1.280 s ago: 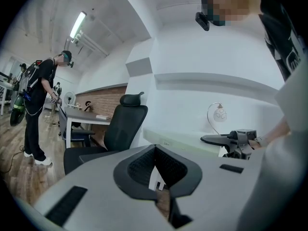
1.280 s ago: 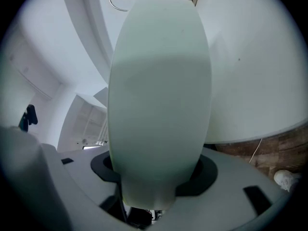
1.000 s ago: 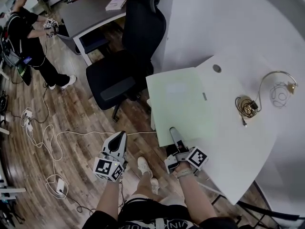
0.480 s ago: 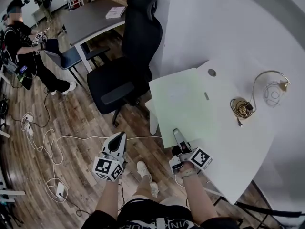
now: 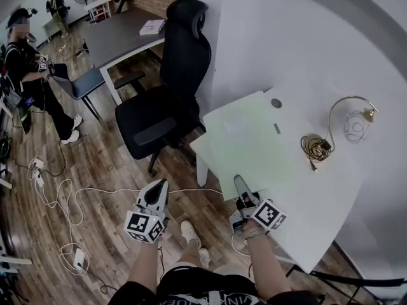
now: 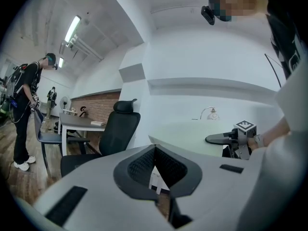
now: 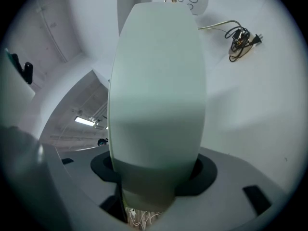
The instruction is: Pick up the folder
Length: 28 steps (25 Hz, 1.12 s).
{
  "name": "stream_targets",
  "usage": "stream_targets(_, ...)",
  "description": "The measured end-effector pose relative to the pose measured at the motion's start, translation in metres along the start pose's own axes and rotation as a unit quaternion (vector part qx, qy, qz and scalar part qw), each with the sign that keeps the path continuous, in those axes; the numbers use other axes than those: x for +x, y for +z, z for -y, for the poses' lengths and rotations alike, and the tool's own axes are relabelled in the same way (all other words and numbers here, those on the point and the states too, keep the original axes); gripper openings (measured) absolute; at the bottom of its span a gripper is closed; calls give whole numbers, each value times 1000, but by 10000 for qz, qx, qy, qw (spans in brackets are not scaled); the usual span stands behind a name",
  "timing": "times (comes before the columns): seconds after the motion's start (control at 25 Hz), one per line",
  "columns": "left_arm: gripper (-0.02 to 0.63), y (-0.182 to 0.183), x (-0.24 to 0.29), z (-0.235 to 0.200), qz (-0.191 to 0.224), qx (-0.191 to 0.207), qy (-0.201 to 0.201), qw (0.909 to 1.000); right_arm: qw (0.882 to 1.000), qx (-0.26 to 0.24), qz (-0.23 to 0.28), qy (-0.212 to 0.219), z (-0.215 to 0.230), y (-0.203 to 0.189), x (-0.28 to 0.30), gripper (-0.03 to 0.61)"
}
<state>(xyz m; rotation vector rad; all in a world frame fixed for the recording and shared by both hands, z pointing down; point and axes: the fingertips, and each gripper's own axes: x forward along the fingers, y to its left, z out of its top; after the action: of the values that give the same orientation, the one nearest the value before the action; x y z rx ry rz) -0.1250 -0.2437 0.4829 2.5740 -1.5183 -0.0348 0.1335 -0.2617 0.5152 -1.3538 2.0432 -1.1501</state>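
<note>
Folder [image 5: 251, 142], pale green, sits at the near left corner of the white table [image 5: 331, 189], with its left and near edges jutting past the table's rim. Right gripper [image 5: 240, 184] is clamped on the folder's near edge, at the table's near side. Its own view shows the green sheet filling the gap between the pads. Left gripper [image 5: 160, 184] hovers off the table's left side, above the wooden floor [image 5: 95, 170], with its jaws closed together on nothing. A coiled cable [image 5: 313, 146] rests on the table, further in than the folder's right edge
</note>
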Motion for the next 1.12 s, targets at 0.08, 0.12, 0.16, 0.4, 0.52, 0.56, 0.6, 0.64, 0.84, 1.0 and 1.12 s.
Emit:
stream_targets(0.08, 14, 3, 0, 2, 17, 8, 1, 10000, 9999, -138, 3, -4, -2, 5, -2, 290)
stream_targets(0.12, 14, 5, 0, 3, 26, 17, 5, 10000, 9998, -203, 1, -5, -2, 7, -3, 290)
stream_targets(0.16, 14, 6, 0, 4, 33, 29, 12, 10000, 9996, -269, -1, -5, -3, 9, -4, 290)
stream_targets(0.4, 14, 14, -5, 6, 64, 76, 102, 9999, 9981, -622, -35, -25, -2, 19, -12, 290)
stream_targets(0.52, 14, 16, -9, 4, 55, 84, 183, 9998, 9967, -810, -24, -37, -5, 24, -16, 290)
stream_targets(0.56, 14, 17, -10, 4, 57, 87, 205, 9997, 9961, -878, -21, -33, -5, 25, -17, 290)
stream_targets(0.6, 14, 18, -11, 3, 65, 88, 219, 9997, 9955, -944, -17, -23, -6, 26, -17, 290)
stream_targets(0.64, 14, 19, -12, 2, 73, 88, 227, 9997, 9949, -1010, -13, -17, -8, 27, -18, 290)
stream_targets(0.84, 14, 25, -17, 2, 127, 108, 244, 9996, 9907, -1356, 43, -27, -14, 32, -23, 290)
stream_targets(1.0, 14, 28, -20, 3, 125, 123, 245, 9995, 9861, -1657, 98, -36, -20, 37, -29, 290)
stream_targets(1.12, 14, 30, -23, 5, 126, 125, 246, 9995, 9818, -1895, 111, -61, -23, 40, -34, 290)
